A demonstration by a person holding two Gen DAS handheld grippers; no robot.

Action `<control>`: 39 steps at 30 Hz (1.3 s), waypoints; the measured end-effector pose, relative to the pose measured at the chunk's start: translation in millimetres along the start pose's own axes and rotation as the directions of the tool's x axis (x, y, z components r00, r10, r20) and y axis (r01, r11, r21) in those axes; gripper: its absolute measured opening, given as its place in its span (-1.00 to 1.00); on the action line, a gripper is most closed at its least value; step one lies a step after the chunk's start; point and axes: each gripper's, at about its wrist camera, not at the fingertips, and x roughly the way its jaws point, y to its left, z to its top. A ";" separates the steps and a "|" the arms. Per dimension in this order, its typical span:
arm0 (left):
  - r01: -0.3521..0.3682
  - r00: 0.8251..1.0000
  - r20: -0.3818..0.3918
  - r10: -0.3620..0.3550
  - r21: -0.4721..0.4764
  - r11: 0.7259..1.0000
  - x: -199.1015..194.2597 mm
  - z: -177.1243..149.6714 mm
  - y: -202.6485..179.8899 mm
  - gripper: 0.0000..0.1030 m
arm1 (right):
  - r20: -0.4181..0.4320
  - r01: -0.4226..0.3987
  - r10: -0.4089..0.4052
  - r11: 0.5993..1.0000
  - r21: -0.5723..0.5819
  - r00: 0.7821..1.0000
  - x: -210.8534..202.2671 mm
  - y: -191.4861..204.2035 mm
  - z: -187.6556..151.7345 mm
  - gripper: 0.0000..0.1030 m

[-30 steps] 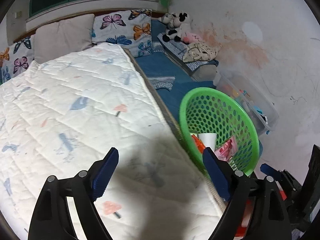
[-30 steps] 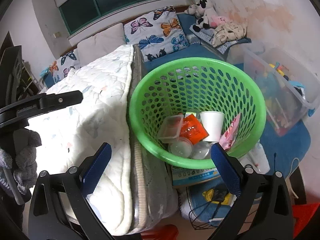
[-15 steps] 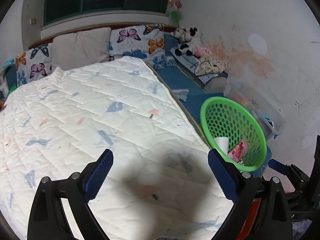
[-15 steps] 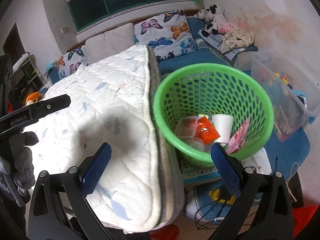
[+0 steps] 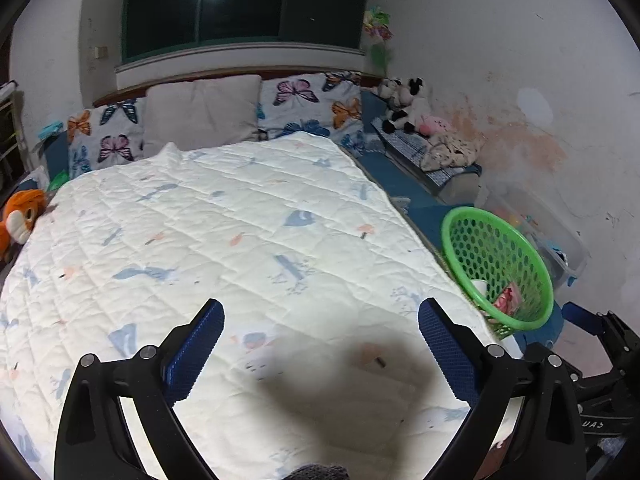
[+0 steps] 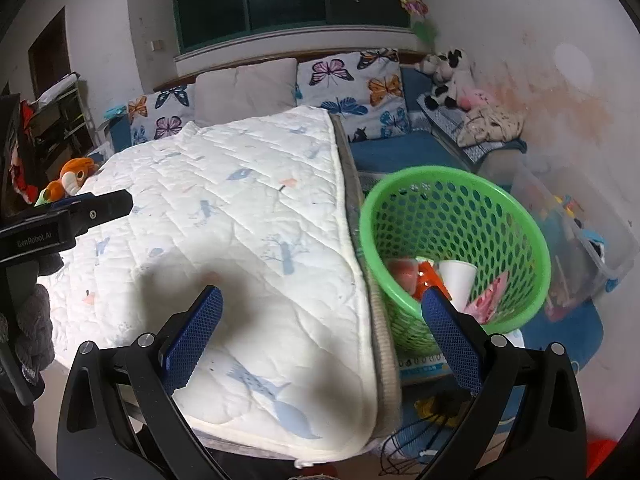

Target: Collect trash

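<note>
Green basket (image 6: 454,200) one, white cup (image 6: 456,280) one; both claws spread, empty.

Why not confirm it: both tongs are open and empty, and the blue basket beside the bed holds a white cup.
One thing is wrong: the basket is green, not blue, as the right wrist view shows. The rest stands: left tongs and right tongs are open and empty, and the white cup lies inside.
</note>
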 end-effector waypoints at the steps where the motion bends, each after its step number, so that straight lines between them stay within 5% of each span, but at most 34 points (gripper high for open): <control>1: -0.004 1.000 0.005 0.004 -0.004 1.000 -2.3 -1.0 2.5 0.84 | 0.005 -0.001 0.001 1.000 -0.004 1.000 -0.5 2.1 0.6 0.92; 12: -0.085 0.995 0.055 0.083 0.036 0.996 -29.1 -21.2 11.3 0.84 | 0.017 -0.033 0.033 0.999 0.003 0.999 -4.1 14.8 -1.1 0.92; 39: -0.142 0.988 0.070 0.138 0.054 0.988 -40.2 -40.3 24.8 0.85 | 0.006 -0.053 0.053 0.999 -0.004 0.999 -3.2 28.6 -4.6 0.92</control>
